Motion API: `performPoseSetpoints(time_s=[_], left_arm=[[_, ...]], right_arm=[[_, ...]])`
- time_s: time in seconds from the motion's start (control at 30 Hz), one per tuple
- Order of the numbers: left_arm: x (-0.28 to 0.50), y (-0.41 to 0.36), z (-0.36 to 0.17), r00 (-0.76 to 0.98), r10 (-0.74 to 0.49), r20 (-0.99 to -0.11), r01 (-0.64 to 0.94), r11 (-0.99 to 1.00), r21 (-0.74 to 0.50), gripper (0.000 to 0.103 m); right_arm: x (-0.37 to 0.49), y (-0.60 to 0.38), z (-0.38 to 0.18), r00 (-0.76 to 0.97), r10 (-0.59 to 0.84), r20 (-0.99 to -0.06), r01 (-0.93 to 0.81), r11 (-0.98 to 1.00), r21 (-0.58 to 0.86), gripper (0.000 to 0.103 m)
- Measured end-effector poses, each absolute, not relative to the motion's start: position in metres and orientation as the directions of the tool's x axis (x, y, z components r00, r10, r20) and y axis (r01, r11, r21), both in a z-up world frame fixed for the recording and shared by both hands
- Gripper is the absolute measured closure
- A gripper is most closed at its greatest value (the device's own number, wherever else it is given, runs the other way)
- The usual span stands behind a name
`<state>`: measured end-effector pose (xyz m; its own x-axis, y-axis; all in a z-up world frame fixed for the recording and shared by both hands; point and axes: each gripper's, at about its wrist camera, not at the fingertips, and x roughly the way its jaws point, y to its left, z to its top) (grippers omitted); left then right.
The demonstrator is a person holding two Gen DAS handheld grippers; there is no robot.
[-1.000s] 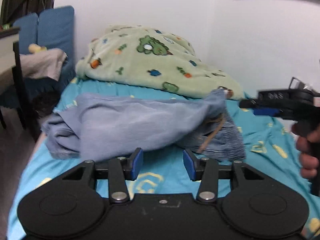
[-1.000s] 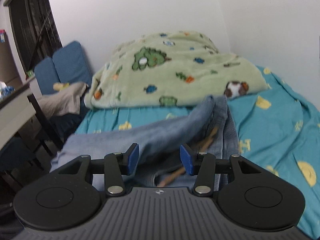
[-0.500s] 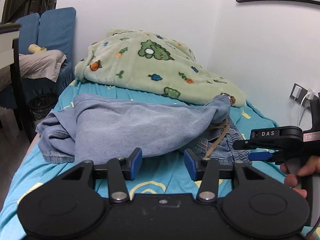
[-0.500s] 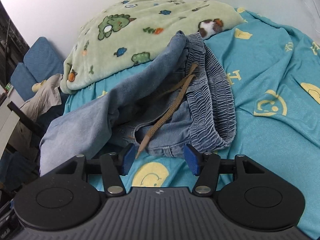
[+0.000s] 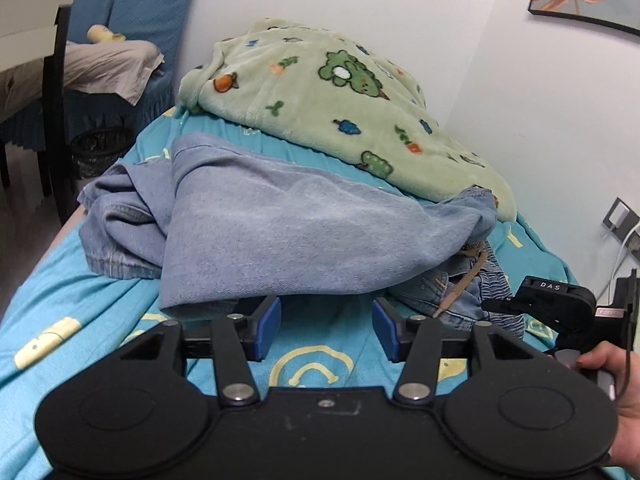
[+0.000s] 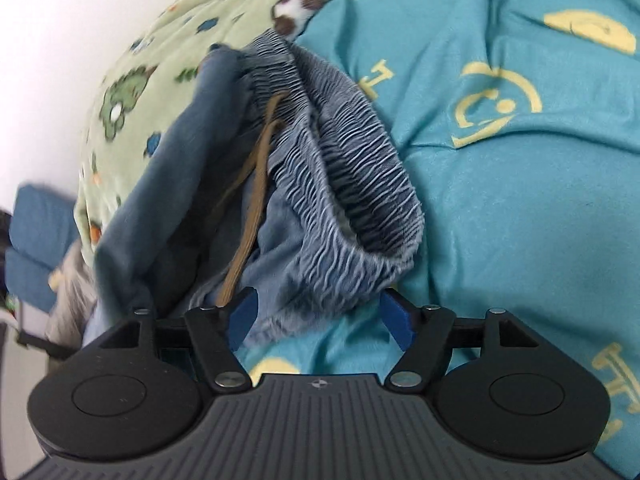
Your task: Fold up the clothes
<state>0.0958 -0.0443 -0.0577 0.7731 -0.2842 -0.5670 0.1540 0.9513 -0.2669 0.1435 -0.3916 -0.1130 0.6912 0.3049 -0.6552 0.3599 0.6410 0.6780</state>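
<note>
Both tools are over the bed. My left gripper (image 5: pixel 326 332) sits low above the teal sheet (image 5: pixel 100 320), jaws parted with nothing between the blue pads (image 5: pixel 266 328); they have just been easing a little wider. The folded hem of the denim trousers (image 5: pixel 280 236) lies just ahead of the fingertips, not touching as far as I can tell.

My right gripper (image 6: pixel 320 320) has jaws spread wide and just been opening further. The elastic waistband (image 6: pixel 352 184) bulges down into the gap between the pads, but neither pad presses it: released, not grasping. The tan drawstring (image 6: pixel 248 216) ends near the left pad (image 6: pixel 242 316).

The trousers lie bunched across the middle of the bed, waistband towards the right side, with the green fleece blanket (image 5: pixel 320 92) heaped behind them. A hand (image 5: pixel 624 400) holding the right tool shows at the left camera's right edge.
</note>
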Motion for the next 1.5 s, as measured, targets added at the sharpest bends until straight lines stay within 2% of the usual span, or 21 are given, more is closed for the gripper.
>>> performPoseSetpoints(time_s=[0.1, 0.17, 0.2, 0.27, 0.37, 0.57, 0.83, 0.93, 1.03, 1.23, 1.33, 1.37, 1.5], left_arm=[[0.097, -0.043, -0.061, 0.775, -0.271, -0.571, 0.143, 0.955, -0.260, 0.055], [0.097, -0.043, -0.063, 0.773, -0.267, -0.576, 0.134, 0.956, -0.263, 0.055], [0.097, -0.041, -0.063, 0.775, -0.265, -0.574, 0.128, 0.955, -0.268, 0.055], [0.097, -0.037, -0.062, 0.782, -0.261, -0.566, 0.116, 0.953, -0.279, 0.055], [0.094, -0.034, -0.059, 0.797, -0.259, -0.546, 0.113, 0.951, -0.286, 0.055], [0.088, -0.039, -0.053, 0.819, -0.255, -0.514, 0.132, 0.955, -0.264, 0.055], [0.084, -0.050, -0.053, 0.816, -0.275, -0.508, 0.178, 0.956, -0.232, 0.055], [0.084, -0.052, -0.056, 0.810, -0.285, -0.513, 0.192, 0.955, -0.226, 0.055], [0.085, -0.053, -0.059, 0.802, -0.296, -0.519, 0.202, 0.952, -0.229, 0.055], [0.089, -0.053, -0.063, 0.787, -0.302, -0.538, 0.198, 0.950, -0.243, 0.055], [0.091, -0.050, -0.063, 0.783, -0.305, -0.543, 0.188, 0.947, -0.260, 0.055], [0.091, -0.048, -0.063, 0.782, -0.307, -0.543, 0.184, 0.945, -0.269, 0.055], [0.096, -0.038, -0.063, 0.770, -0.316, -0.555, 0.149, 0.934, -0.325, 0.055]], right_arm=[[0.149, -0.397, -0.119, 0.704, 0.286, -0.650, 0.386, 0.615, 0.688, 0.039], [0.150, -0.398, -0.119, 0.711, 0.277, -0.647, 0.383, 0.619, 0.685, 0.058], [0.149, -0.398, -0.116, 0.716, 0.268, -0.644, 0.378, 0.627, 0.681, 0.073], [0.145, -0.394, -0.102, 0.739, 0.240, -0.629, 0.353, 0.658, 0.665, 0.081], [0.133, -0.396, -0.071, 0.807, 0.216, -0.549, 0.299, 0.654, 0.695, 0.085], [0.115, -0.406, -0.023, 0.890, 0.135, -0.436, 0.241, 0.673, 0.699, 0.087], [0.112, -0.470, -0.015, 0.912, -0.039, -0.409, 0.353, 0.582, 0.733, 0.088], [0.117, -0.498, -0.021, 0.893, -0.112, -0.436, 0.418, 0.566, 0.711, 0.088], [0.125, -0.525, -0.045, 0.850, -0.160, -0.502, 0.502, 0.534, 0.681, 0.088], [0.122, -0.542, -0.101, 0.744, -0.156, -0.649, 0.643, 0.428, 0.634, 0.085], [0.115, -0.530, -0.089, 0.701, -0.202, -0.685, 0.681, 0.474, 0.558, 0.071], [0.113, -0.524, -0.080, 0.682, -0.234, -0.693, 0.693, 0.507, 0.512, 0.060], [0.097, -0.498, -0.046, 0.672, -0.315, -0.670, 0.684, 0.611, 0.398, 0.059]])
